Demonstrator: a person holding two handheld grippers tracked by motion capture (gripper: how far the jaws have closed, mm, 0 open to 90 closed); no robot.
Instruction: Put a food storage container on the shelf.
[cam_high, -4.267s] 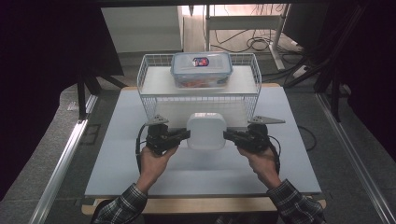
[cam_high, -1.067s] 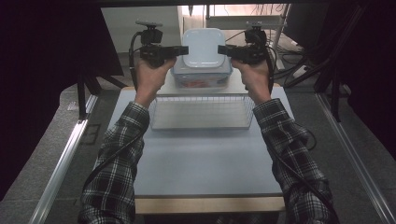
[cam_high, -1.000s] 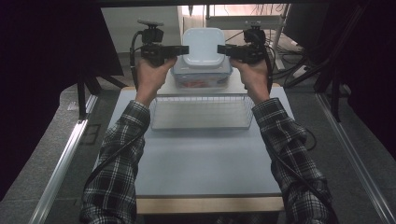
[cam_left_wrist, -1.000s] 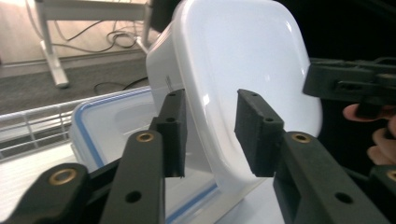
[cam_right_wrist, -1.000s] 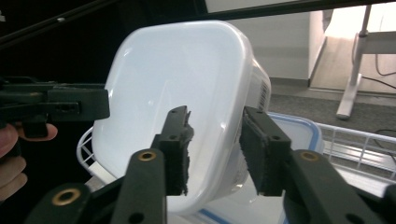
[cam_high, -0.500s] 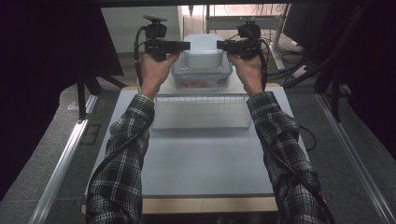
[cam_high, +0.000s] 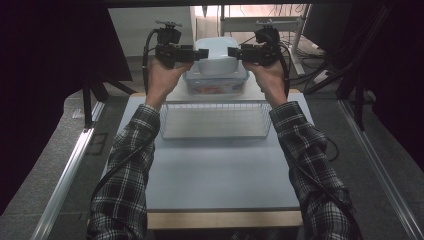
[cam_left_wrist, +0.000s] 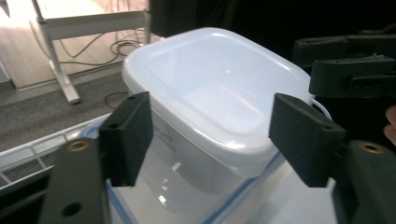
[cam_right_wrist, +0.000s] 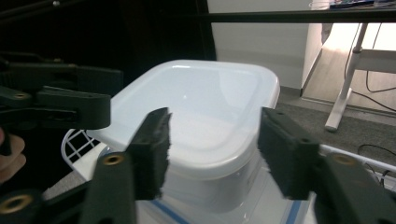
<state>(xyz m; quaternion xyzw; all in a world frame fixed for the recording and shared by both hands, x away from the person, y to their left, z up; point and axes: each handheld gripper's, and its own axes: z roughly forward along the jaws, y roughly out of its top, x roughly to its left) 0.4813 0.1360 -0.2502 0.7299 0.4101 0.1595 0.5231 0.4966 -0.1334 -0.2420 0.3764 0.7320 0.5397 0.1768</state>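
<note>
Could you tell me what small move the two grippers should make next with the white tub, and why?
Probably draw both grippers straight back from the white tub. It appears to rest on the blue-rimmed lidded box, and the left gripper and right gripper stand with jaws open, one at each side, so neither seems to grip it.

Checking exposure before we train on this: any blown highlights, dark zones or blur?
High view: edges nearly black, a bright patch at top centre behind the white tub. Left gripper view: floor at top left overexposed, near jaws soft. Right gripper view: bright floor at top right, dark left side, small glare spots on the tub's lid.
</note>
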